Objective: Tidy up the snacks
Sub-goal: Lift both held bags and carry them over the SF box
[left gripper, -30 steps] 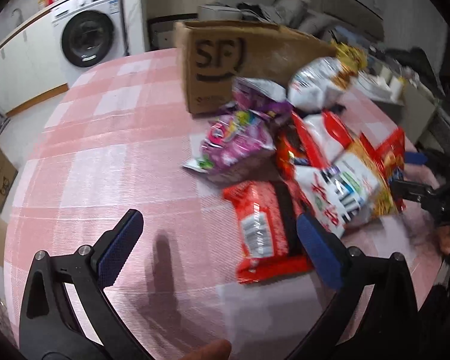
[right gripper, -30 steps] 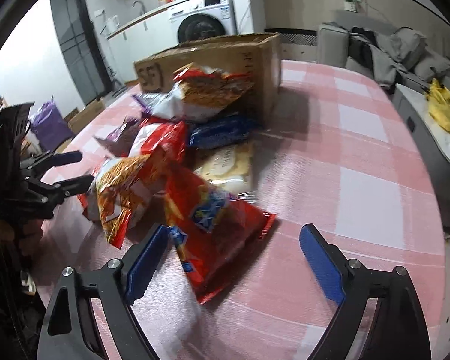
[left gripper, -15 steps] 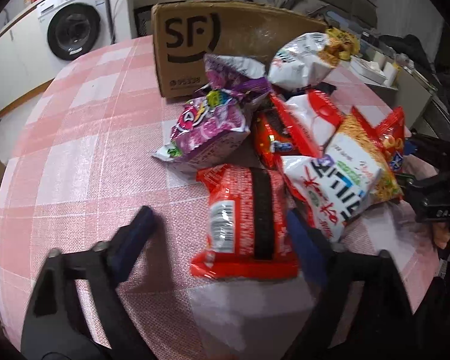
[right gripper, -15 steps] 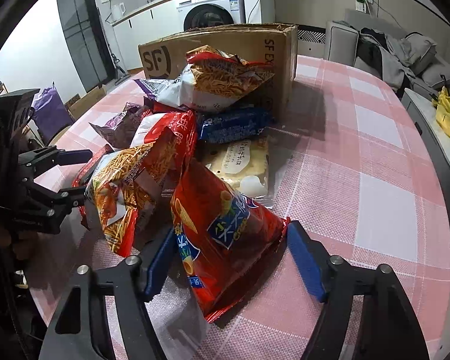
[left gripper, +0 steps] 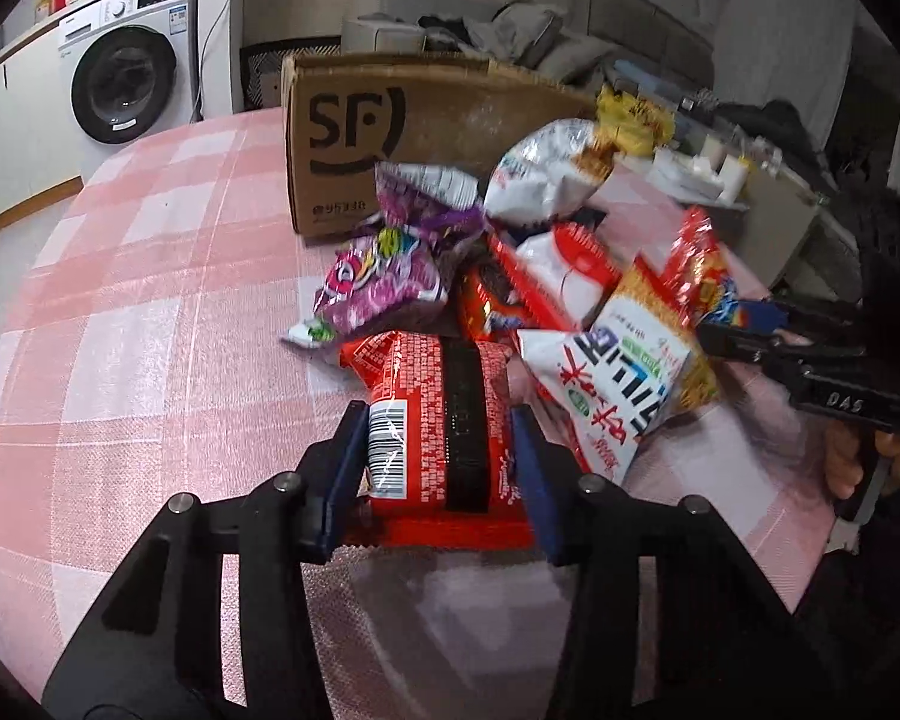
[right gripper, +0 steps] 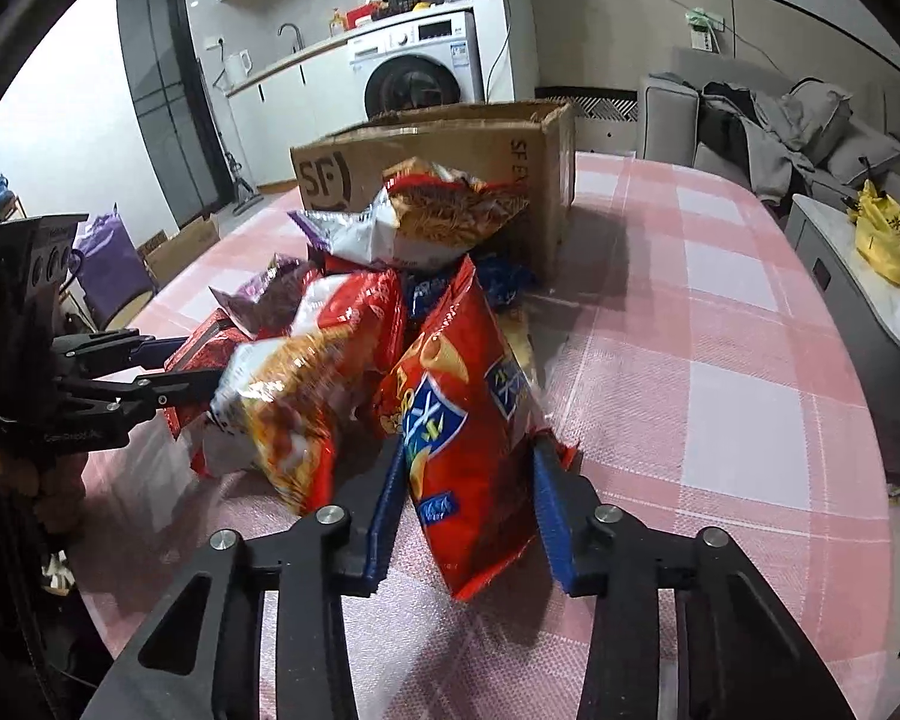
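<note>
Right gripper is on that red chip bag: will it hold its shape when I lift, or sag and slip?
The red chip bag looks puffy and creased, so probably light but floppy; its free end may droop. The glossy film could slide between the right gripper pads, and hard squeezing might crush the chips.

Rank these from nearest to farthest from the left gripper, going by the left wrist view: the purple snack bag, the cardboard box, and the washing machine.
From the left gripper:
1. Purple snack bag, just beyond the fingers, slightly left.
2. Cardboard box, behind the pile, centre.
3. Washing machine, off the table, far left.
</note>
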